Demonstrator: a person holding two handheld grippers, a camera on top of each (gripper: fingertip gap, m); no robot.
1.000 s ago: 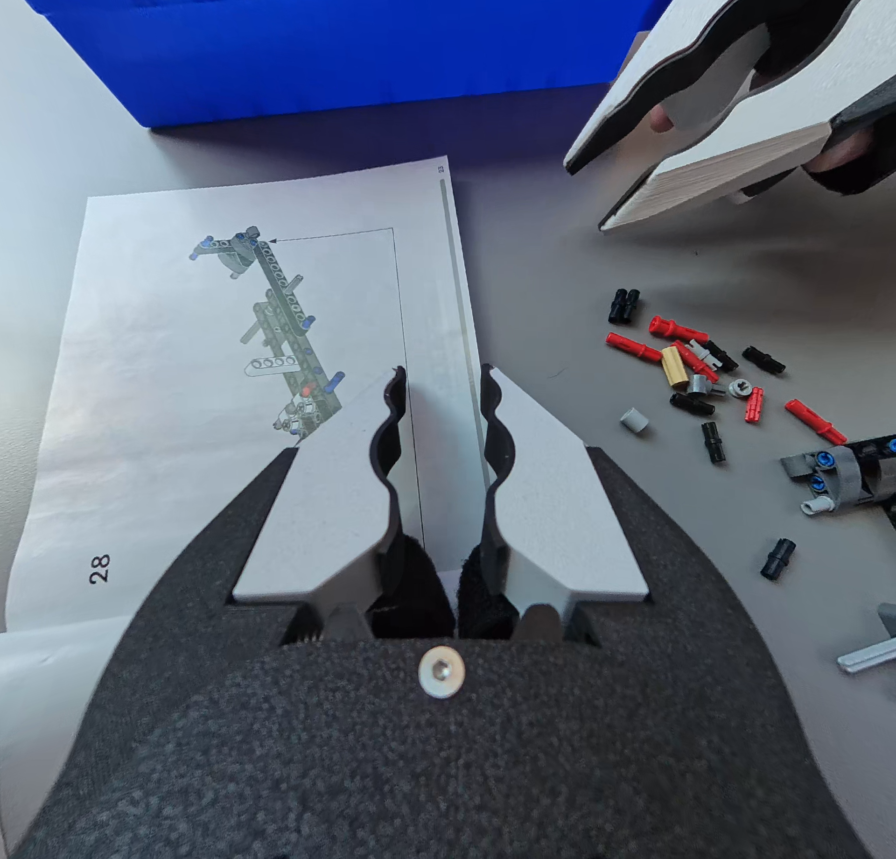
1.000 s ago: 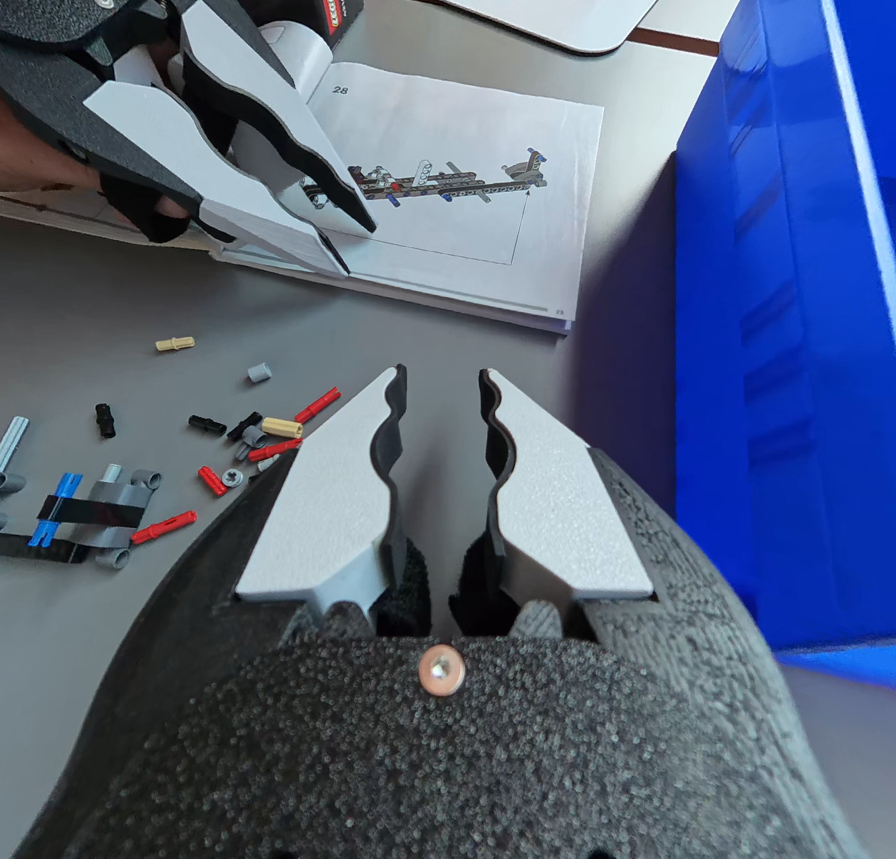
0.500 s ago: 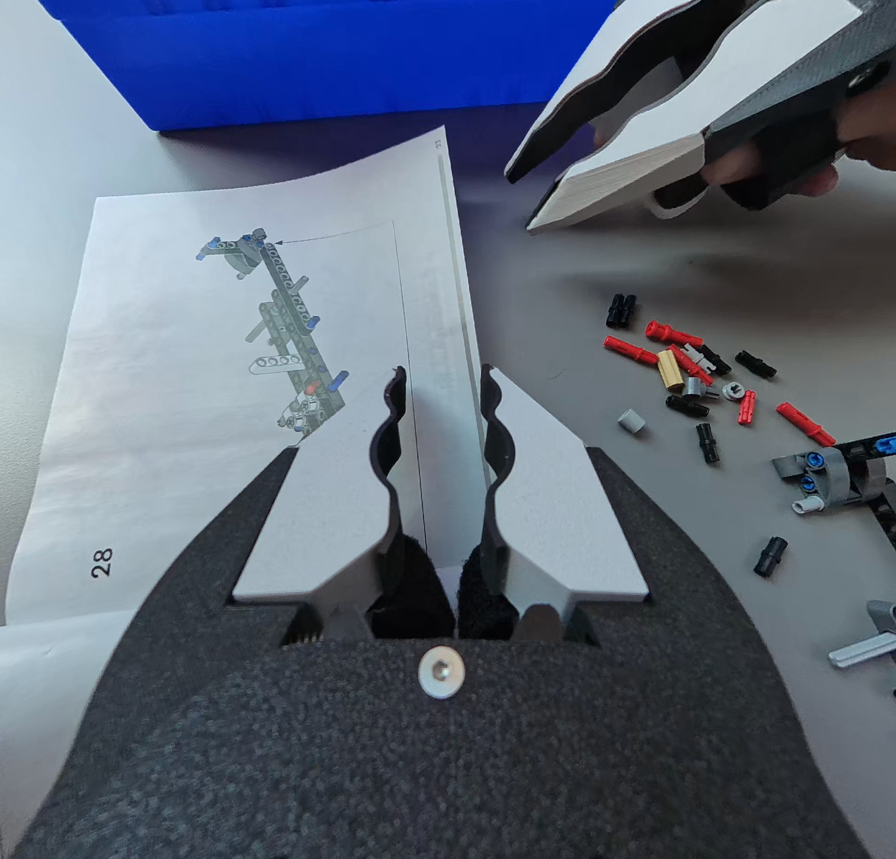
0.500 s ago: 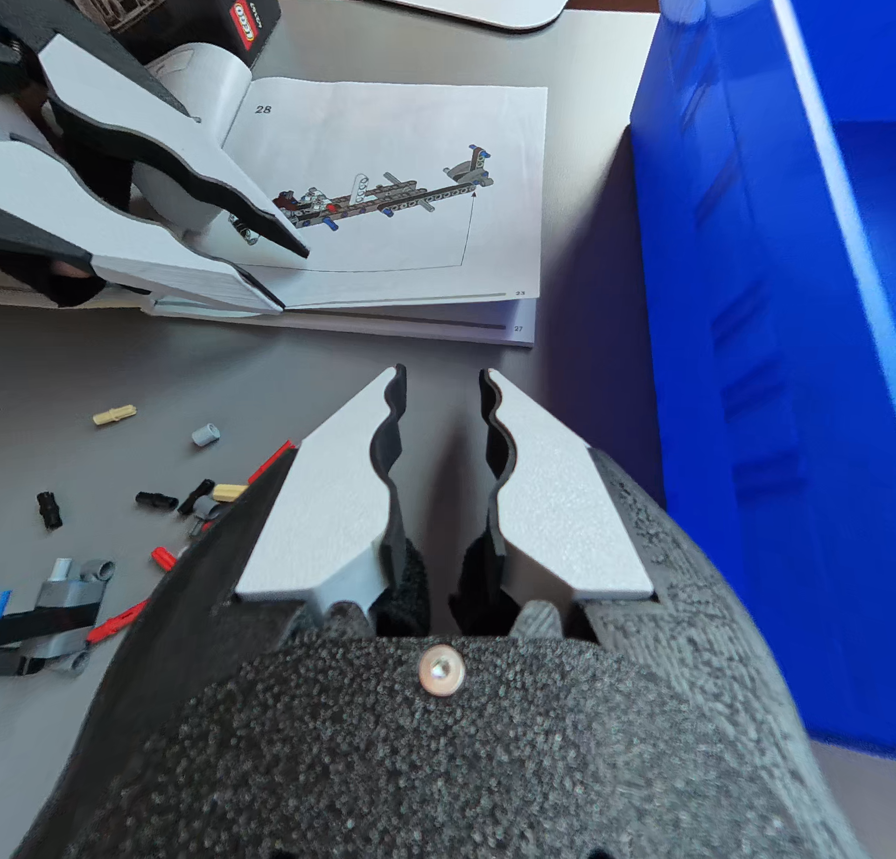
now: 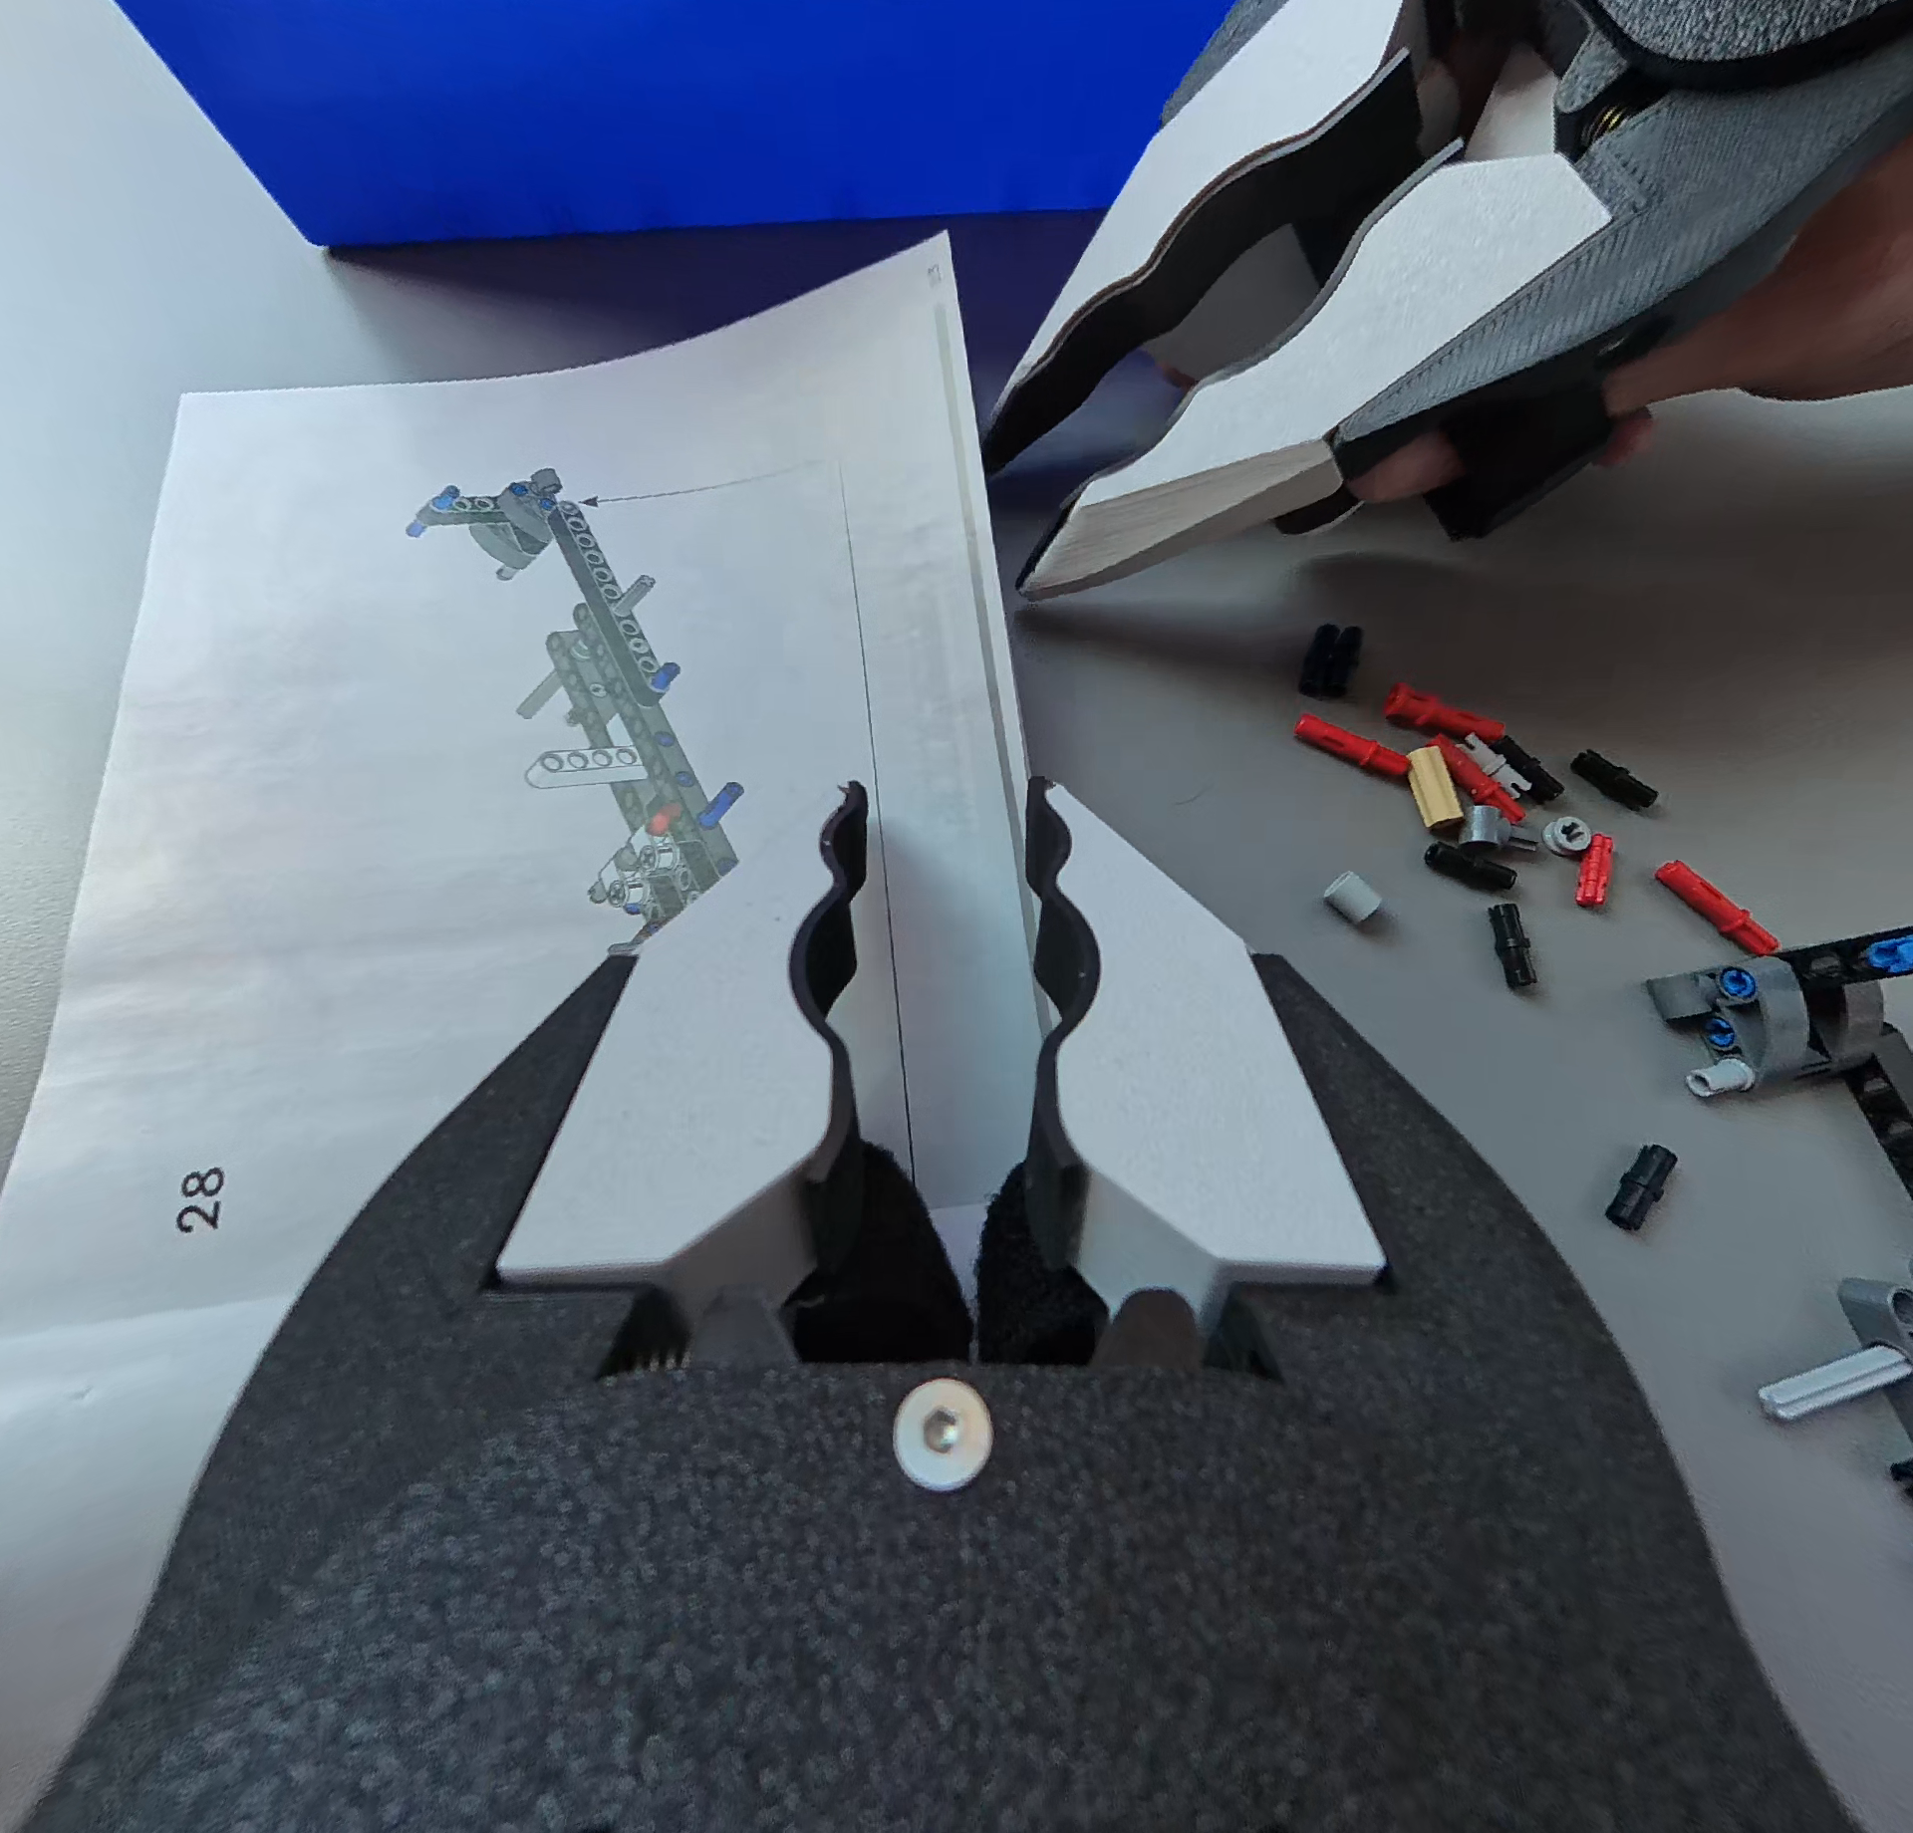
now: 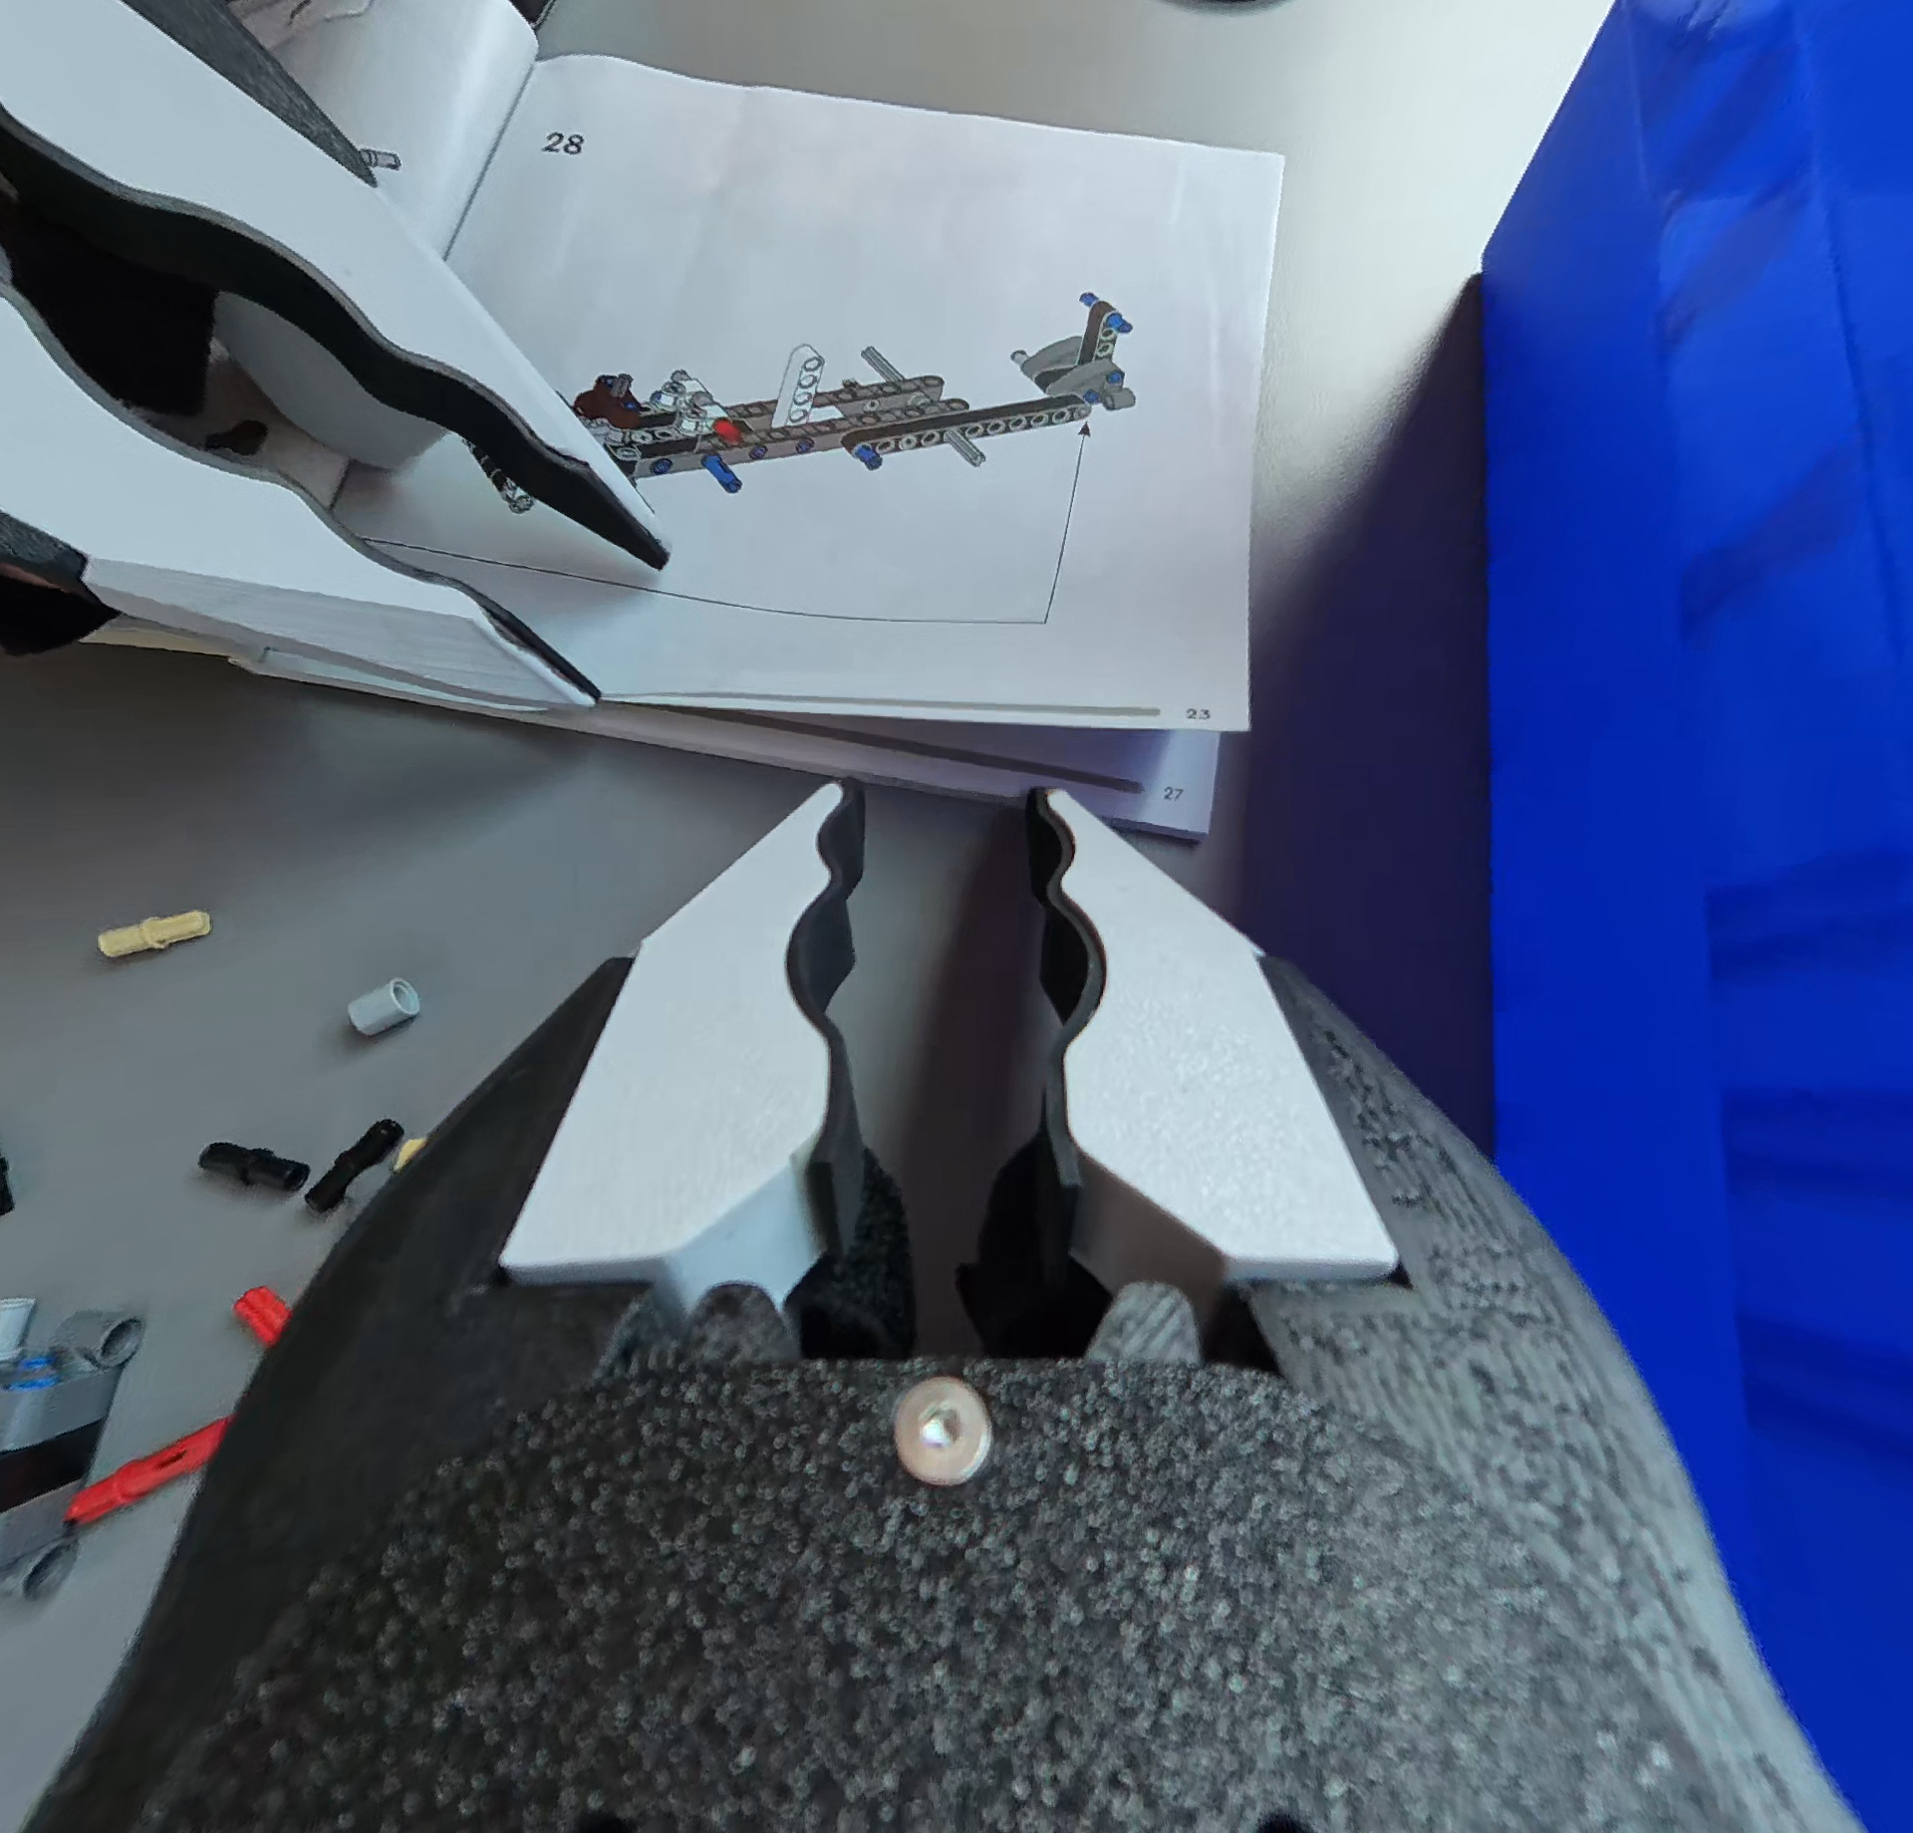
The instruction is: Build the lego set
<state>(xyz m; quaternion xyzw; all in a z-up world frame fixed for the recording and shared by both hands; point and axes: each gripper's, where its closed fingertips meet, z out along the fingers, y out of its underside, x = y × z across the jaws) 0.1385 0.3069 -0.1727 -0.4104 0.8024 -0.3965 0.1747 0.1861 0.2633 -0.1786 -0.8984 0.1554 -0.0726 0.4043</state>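
Note:
An open instruction booklet (image 5: 414,748) lies on the grey table, its top page lifted and curled along the right edge. My left gripper (image 5: 942,800) is open and empty over that page's right part, and shows in the right wrist view (image 6: 621,624) with its fingers resting on the page. My right gripper (image 6: 942,805) is open and empty, just short of the booklet's (image 6: 880,262) near edge. It shows in the left wrist view (image 5: 1020,526), its fingertips close to the page's edge.
A blue bin (image 5: 673,96) stands behind the booklet and fills the right side of the right wrist view (image 6: 1708,645). Small red, black, tan and grey pins (image 5: 1470,779) lie scattered on the table. A grey and black part-built assembly (image 5: 1781,1017) lies to the right. The left gripper's tips are roughly 7 cm from the right gripper's.
My right gripper has moved in toward the booklet's right edge. The top page has lifted and curled more. My left gripper has stayed over the page, open.

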